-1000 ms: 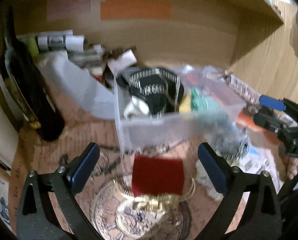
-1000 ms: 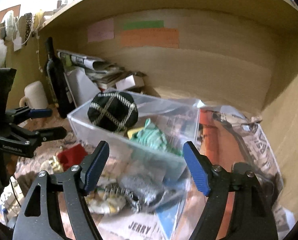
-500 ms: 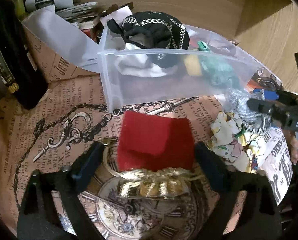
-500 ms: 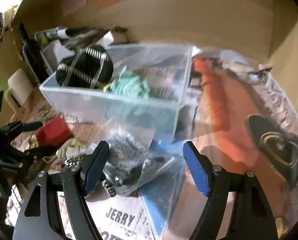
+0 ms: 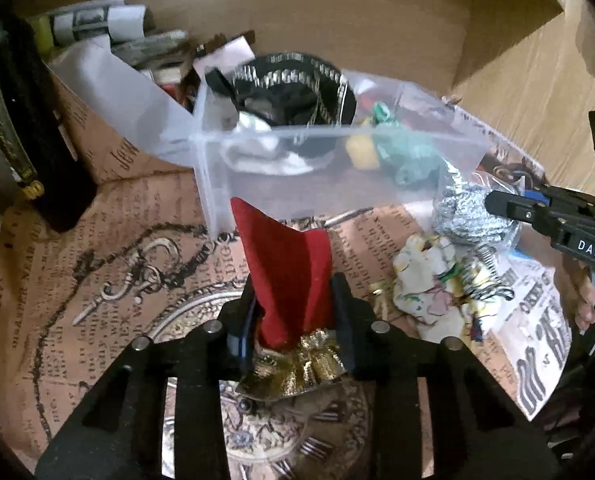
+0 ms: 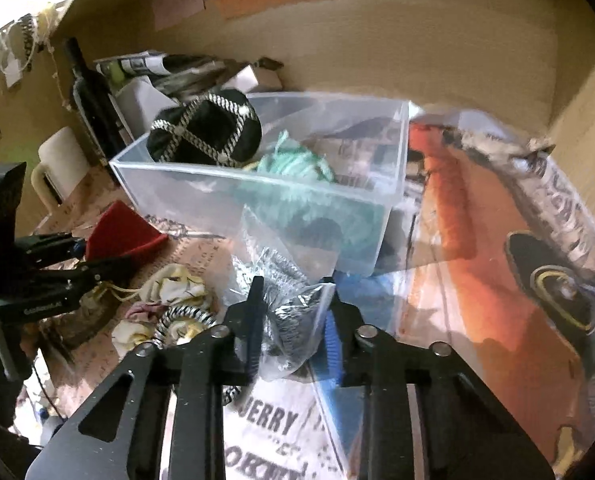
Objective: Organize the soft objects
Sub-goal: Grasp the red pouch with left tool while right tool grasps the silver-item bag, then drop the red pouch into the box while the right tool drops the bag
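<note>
My left gripper (image 5: 293,320) is shut on a red velvet pouch (image 5: 285,264) with gold trim, lifted just in front of the clear plastic bin (image 5: 217,184). The pouch also shows in the right wrist view (image 6: 121,230). My right gripper (image 6: 293,320) is shut on a clear plastic bag holding a silver metallic scrubber (image 6: 285,280), in front of the bin (image 6: 257,196). The bin holds a black ball with silver braid (image 6: 205,128), a green yarn bundle (image 6: 297,164) and a yellow item (image 5: 361,150).
A crumpled floral cloth (image 6: 169,292) lies on the printed paper between the grippers. A dark bottle (image 5: 21,128) stands at the left, with rolled papers (image 5: 97,20) behind it. A white mug (image 6: 53,168) sits at far left. Wooden walls enclose the back and right.
Both grippers went from open to shut. The left one closed on the red pouch and raised it. The right one dropped and closed on the scrubber bag.
</note>
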`<state>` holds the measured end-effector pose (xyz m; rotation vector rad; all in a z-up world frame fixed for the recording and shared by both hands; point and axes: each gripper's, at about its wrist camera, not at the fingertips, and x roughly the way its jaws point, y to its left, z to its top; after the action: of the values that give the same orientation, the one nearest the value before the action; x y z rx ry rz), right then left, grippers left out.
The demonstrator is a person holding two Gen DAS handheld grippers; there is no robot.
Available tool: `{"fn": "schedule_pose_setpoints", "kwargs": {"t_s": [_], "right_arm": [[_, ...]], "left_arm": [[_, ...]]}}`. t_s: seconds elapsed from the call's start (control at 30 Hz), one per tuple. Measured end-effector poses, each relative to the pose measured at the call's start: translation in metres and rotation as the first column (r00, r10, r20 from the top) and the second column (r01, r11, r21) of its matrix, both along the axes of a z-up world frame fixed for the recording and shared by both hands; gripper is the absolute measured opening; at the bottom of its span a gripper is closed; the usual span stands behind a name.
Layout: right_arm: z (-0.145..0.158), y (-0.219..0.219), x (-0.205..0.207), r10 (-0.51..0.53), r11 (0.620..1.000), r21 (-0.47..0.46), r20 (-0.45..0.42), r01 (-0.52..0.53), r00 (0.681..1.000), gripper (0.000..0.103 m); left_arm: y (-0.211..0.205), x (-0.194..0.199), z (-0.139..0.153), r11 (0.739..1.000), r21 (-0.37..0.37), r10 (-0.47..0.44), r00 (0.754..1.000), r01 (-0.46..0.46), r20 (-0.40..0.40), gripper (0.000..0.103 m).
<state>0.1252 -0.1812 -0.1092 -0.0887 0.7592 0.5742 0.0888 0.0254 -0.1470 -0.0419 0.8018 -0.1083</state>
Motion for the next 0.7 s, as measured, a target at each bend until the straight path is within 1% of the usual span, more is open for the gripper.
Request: {"fn": "schedule_pose_setpoints", "kwargs": {"t_s": [0.17, 0.37, 0.5, 0.57, 0.7], "right_arm": [[0.020, -0.005, -0.011, -0.010, 1.000, 0.017, 0.077, 0.009, 0.997, 0.021], [0.051, -0.013, -0.021, -0.033, 0.997, 0.077, 0.169, 0.020, 0.985, 0.021], [0.069, -0.014, -0.023, -0.052, 0.993, 0.118, 0.224, 0.026, 0.973, 0.021], [0.076, -0.013, -0.020, -0.062, 0.990, 0.135, 0.247, 0.029, 0.967, 0.021], [0.085, -0.012, -0.009, -0.080, 0.985, 0.167, 0.269, 0.035, 0.960, 0.021]], "left_arm": [[-0.001, -0.015, 0.026, 1.000, 0.002, 0.002, 0.997, -0.002, 0.078, 0.033], [-0.002, -0.020, 0.059, 1.000, 0.004, 0.006, 0.985, -0.006, 0.170, 0.033], [-0.003, -0.011, 0.078, 1.000, 0.009, 0.006, 0.975, -0.009, 0.224, 0.033], [-0.003, -0.005, 0.086, 1.000, -0.001, 0.004, 0.970, -0.004, 0.244, 0.033], [-0.009, 0.012, 0.100, 1.000, -0.002, -0.014, 0.962, 0.015, 0.272, 0.033]]}}
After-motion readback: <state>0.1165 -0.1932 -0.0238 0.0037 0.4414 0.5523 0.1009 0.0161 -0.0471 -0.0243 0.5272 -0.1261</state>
